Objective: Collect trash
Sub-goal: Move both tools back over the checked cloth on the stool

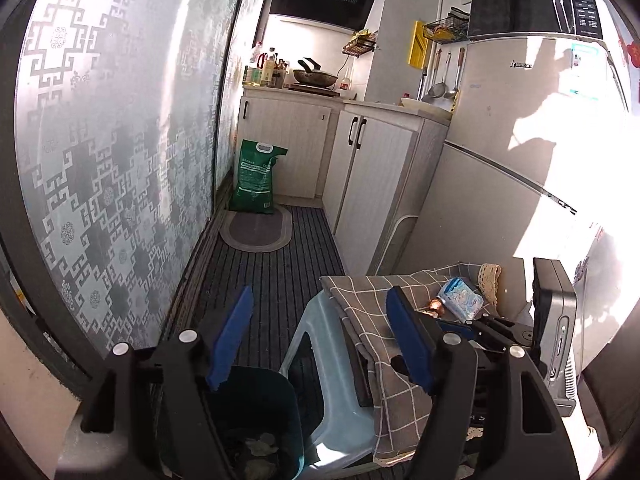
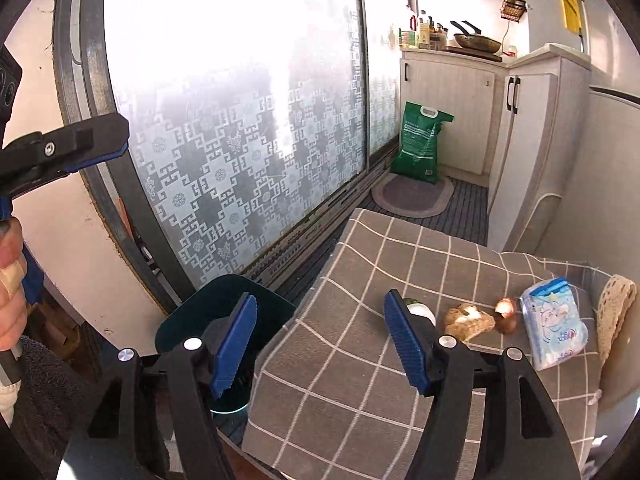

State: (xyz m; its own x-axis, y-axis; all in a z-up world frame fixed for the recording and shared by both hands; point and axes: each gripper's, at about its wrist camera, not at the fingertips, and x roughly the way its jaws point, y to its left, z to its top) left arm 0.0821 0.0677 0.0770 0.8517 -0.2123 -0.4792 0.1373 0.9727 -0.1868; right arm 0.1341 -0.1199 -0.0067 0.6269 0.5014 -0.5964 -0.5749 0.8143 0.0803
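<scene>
Hovering over the dark bin (image 2: 224,316), the right hand-held gripper (image 2: 320,340) has its blue pads spread wide with nothing between them. The bin stands on the floor beside a low surface draped in a grey checked cloth (image 2: 360,360), close to the frosted sliding door (image 2: 224,128). On the cloth lie the scraps: a brown crust-like piece (image 2: 468,322), a small reddish-brown bit (image 2: 505,314) just beside it, and a white item (image 2: 420,311) partly hidden behind the right pad. A tissue pack (image 2: 554,326) sits near them, and a lace mat (image 2: 616,304) hangs at the cloth's far edge.

The left hand-held gripper (image 1: 320,340) is also wide and empty, held above the bin (image 1: 256,420), in which crumpled pale scraps (image 1: 260,448) show at the bottom. A light-blue stool (image 1: 320,368) stands beside the bin, under the cloth. From the right wrist view, a hand (image 2: 12,288) holds that left tool at the left edge.
</scene>
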